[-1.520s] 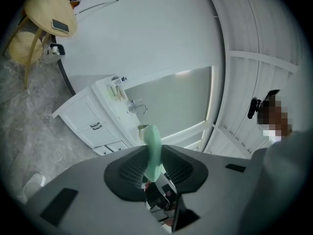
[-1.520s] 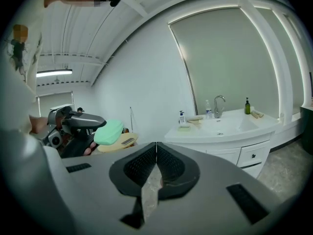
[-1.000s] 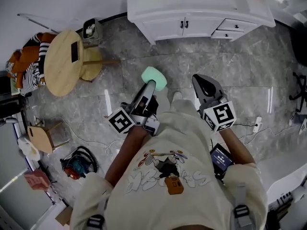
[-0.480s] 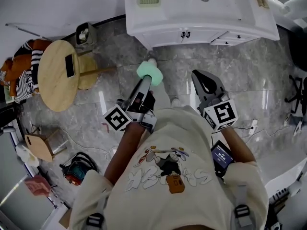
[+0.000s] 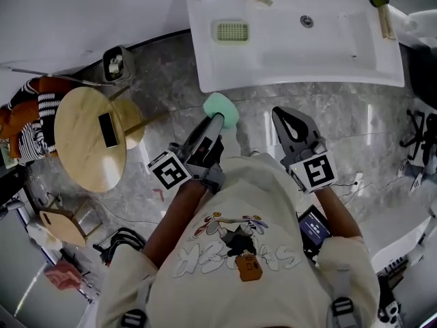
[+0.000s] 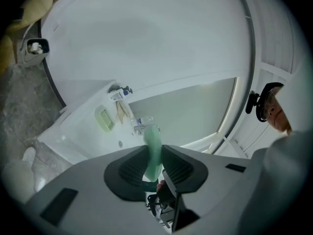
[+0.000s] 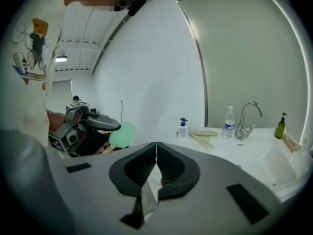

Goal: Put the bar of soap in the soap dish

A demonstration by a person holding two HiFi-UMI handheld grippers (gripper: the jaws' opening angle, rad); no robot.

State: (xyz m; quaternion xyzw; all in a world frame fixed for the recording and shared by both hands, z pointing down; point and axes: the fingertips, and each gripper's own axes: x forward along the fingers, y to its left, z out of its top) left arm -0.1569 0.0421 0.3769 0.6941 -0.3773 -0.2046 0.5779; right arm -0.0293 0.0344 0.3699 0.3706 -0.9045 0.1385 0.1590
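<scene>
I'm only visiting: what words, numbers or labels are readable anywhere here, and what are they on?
No text here reads with certainty.
Shirt print: stylised letters under a cartoon, too distorted to read.
Pump bottle label: too small.
Water bottle label: too small.
Marker cubes: black square patterns, not words.
Screen on the right forearm: blurred.

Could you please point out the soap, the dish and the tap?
Soap (image 5: 220, 110), head view, rounded end.
Dish (image 5: 232, 31), head view, ribbed middle.
Tap (image 7: 239, 129), right gripper view, base.
</scene>
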